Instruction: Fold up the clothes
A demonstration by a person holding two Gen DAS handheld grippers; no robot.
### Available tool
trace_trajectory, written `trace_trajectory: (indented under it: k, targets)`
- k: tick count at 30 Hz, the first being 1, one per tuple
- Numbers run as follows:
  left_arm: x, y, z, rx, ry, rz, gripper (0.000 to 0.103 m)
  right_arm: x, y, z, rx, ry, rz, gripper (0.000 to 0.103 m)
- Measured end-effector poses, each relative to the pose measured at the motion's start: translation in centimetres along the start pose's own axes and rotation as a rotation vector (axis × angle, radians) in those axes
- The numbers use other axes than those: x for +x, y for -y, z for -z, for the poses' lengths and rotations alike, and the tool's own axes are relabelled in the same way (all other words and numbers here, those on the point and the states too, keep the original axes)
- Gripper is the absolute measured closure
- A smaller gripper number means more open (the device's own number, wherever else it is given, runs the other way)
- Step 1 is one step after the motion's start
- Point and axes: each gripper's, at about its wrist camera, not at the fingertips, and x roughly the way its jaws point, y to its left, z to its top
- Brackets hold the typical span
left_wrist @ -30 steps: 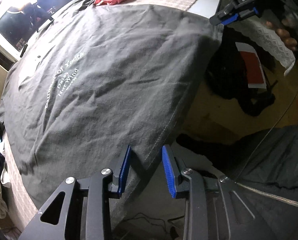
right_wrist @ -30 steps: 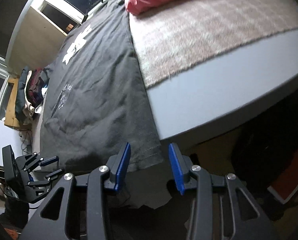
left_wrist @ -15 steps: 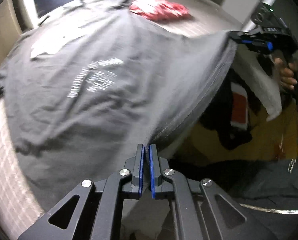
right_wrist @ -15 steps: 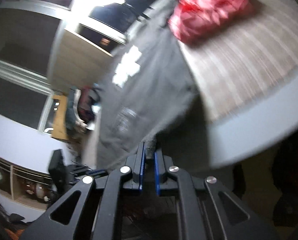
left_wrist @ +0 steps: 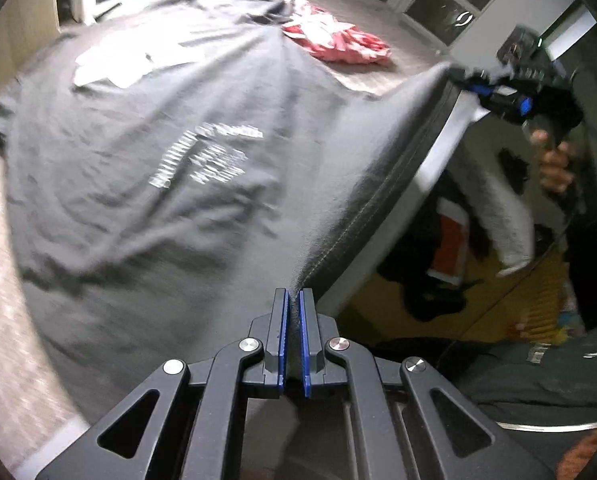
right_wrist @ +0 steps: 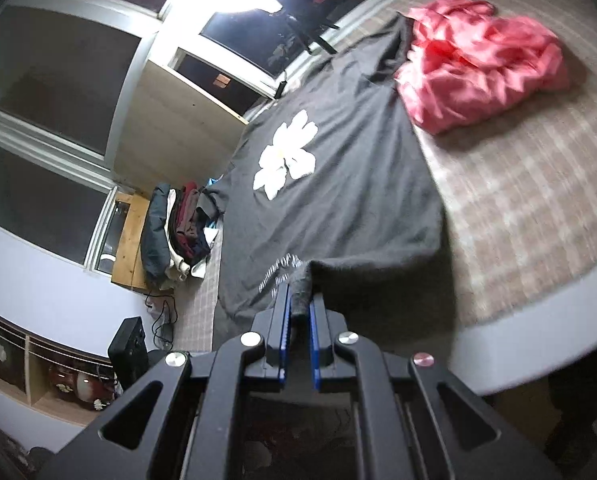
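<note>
The step in hand is judged to be the lifting of the bottom hem, so that the lower part of the shirt can be carried over toward the collar for a first fold. The next move is thought to call for both corners being carried together at an even height, the hem kept taut, and the fabric laid down without a skew.

In the left wrist view, the dark grey T-shirt (left_wrist: 186,184) is seen spread across the left and centre of the frame, over the bed (left_wrist: 2,320) with its pale checked, woven-looking cover. The cloth is soft and matte, with shallow creases and blurred white lettering near the centre. At bottom centre the left gripper (left_wrist: 293,300) is pressed together on the stitched hem, which is gathered into a narrow ridge between the blue pads. From there the hem is drawn as a straight double-stitched line to the upper right, where the right gripper (left_wrist: 478,88) is seen pinching the other corner, a hand (left_wrist: 554,164) below it. A crumpled red garment (left_wrist: 338,42) lies at upper centre.

In the right wrist view, a white flower print (right_wrist: 286,156) is shown at centre left, and a wad of grey fabric is clamped at bottom centre.
</note>
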Motion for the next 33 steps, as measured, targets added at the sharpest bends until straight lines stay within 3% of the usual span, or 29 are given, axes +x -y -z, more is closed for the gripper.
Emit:
trace_trajectory:
  k: [3, 6, 12, 14, 16, 20, 24, 26, 27, 28, 30, 33]
  targets:
    - [0.1, 1.5, 1.6, 0.047, -0.038, 0.002, 0.097, -1.3, 2.7, 3.4, 0.025, -0.071, 0.181, 0.089]
    - [-1.8, 0.8, 3.6, 0.016, -0.018, -0.022, 0.095, -2.0, 5.7, 6.6, 0.049, -0.167, 0.401, 0.087]
    - [-7.0, -5.0, 6.5, -0.157, 0.077, -0.177, 0.095, -4.4, 0.5, 4.0, -0.078, -0.050, 0.342, 0.087]
    - [-9.2, -6.8, 7.2, -0.199, 0.127, -0.235, 0.095, -4.5, -3.1, 2.2, -0.158, -0.028, 0.325, 0.087]
    - [-11.7, -8.4, 7.7, -0.237, 0.195, -0.260, 0.090, -4.6, -7.7, -0.6, -0.251, -0.008, 0.286, 0.087]
    - [-15.5, -11.0, 8.0, -0.304, 0.296, -0.329, 0.085, -4.1, -17.7, -5.7, -0.470, 0.038, 0.245, 0.068]
    - [-17.5, -13.6, 7.2, -0.373, 0.370, -0.370, 0.085, -1.6, -27.8, -11.1, -0.747, 0.114, 0.198, 0.068]
    - [-18.3, -15.0, 6.0, -0.406, 0.414, -0.399, 0.085, 1.2, -31.1, -13.0, -0.831, 0.115, 0.155, 0.073]
    - [-18.4, -15.6, 5.1, -0.419, 0.428, -0.417, 0.085, 3.0, -32.6, -14.0, -0.865, 0.105, 0.127, 0.085]
    - [-18.3, -16.1, 4.1, -0.429, 0.438, -0.437, 0.085, 5.5, -33.8, -15.1, -0.891, 0.081, 0.106, 0.090]
    - [-17.7, -17.4, 1.9, -0.451, 0.451, -0.464, 0.085, 11.0, -35.6, -16.9, -0.943, 0.034, 0.093, 0.090]
    - [-15.3, -19.4, -1.7, -0.478, 0.435, -0.475, 0.085, 21.4, -34.9, -18.9, -0.965, -0.081, 0.114, 0.090]
